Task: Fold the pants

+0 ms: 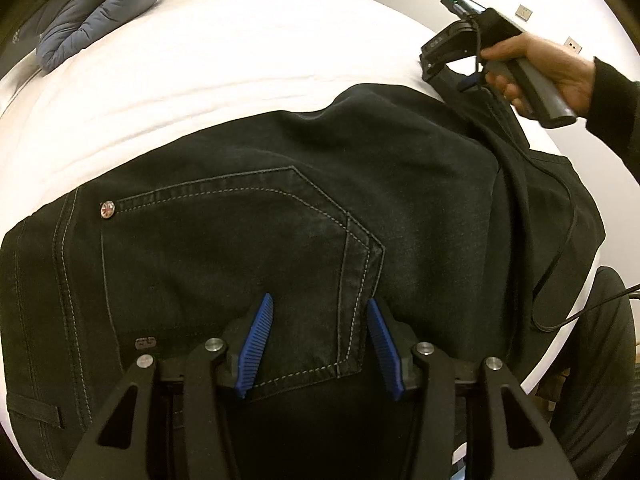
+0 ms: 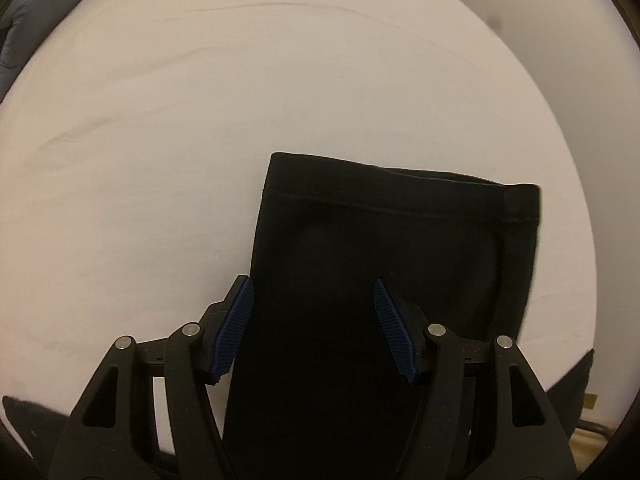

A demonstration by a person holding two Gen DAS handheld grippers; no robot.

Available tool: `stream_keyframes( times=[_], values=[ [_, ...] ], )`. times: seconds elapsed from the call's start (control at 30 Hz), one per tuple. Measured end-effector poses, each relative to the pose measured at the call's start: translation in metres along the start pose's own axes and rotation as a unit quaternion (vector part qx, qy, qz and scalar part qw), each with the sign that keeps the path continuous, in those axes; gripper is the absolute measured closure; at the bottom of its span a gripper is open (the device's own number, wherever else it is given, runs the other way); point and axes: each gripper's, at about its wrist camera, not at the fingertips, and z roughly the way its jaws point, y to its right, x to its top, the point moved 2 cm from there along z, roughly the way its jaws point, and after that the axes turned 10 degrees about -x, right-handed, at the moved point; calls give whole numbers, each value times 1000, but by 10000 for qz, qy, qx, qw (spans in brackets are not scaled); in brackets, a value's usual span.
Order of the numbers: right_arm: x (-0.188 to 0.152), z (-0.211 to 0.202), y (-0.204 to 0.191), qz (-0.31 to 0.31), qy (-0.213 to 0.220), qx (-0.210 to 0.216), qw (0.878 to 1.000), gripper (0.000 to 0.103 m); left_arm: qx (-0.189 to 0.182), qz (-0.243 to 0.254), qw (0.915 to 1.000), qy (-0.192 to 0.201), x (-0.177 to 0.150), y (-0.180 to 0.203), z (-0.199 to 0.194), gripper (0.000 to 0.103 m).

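**Black pants on white bed, two hand-held grippers over them**

Duvet (image 1: 100, 12): grey-blue, quilted, bunched at the far left corner of the bed (image 1: 248, 52). The bed is covered by a white sheet, lightly creased.

Pants (image 1: 280, 220): black denim, lying along the near edge of the bed, seat side up. Waist end toward the left, with a belt loop (image 1: 36, 414) at the near left. Back pocket (image 1: 240, 264) outlined in pale double stitching. Rivet (image 1: 108, 209) at the pocket's upper left corner bears a cross-and-diagonal flag pattern. A small pale logo tab (image 1: 145, 344) sits near the pocket's lower left; its letters are too small to read. Toward the right the cloth rises in folds to the right gripper.

Left gripper (image 1: 320, 340): black frame, blue ribbed pads, pointing down over the pocket's lower right part. Jaws apart; the pads bracket the pocket cloth without pressing together on it.

Right gripper (image 2: 314, 322): same make. In the left wrist view a hand (image 1: 536, 76) in a dark sleeve holds its grey handle above the right far part of the pants; white lettering on its body cannot be read. In its own view the jaws stand apart, with the hemmed leg end (image 2: 400, 216) hanging between and past the pads. Whether the pads pinch the cloth cannot be told.

Cable (image 1: 560, 240): black, trailing from the right gripper across the pants and off the right edge.
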Motion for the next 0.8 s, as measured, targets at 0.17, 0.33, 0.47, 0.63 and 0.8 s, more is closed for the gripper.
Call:
stream_keyframes(
  times=[0.17,0.33,0.47,0.63,0.8],
  values=[
    [23,5,3,82,147,405,9990,86,5,12,10000,6,0,-1,-1,51],
    [42,2,46,629,371,1005,9923,98,29,-4,10000,-15,0,1,-2,51],
    [43,-24,101,1188,884,1482,9778,99,24,-32,10000,-44,2,2,-3,51],
    [-19,-74,188,2123,1603,2203,9384,99,103,25,9999,-116,5,5,-1,51],
    [-105,-80,272,3472,1800,2859,8748,99,145,18,9997,-208,9,9,3,51]
  ],
)
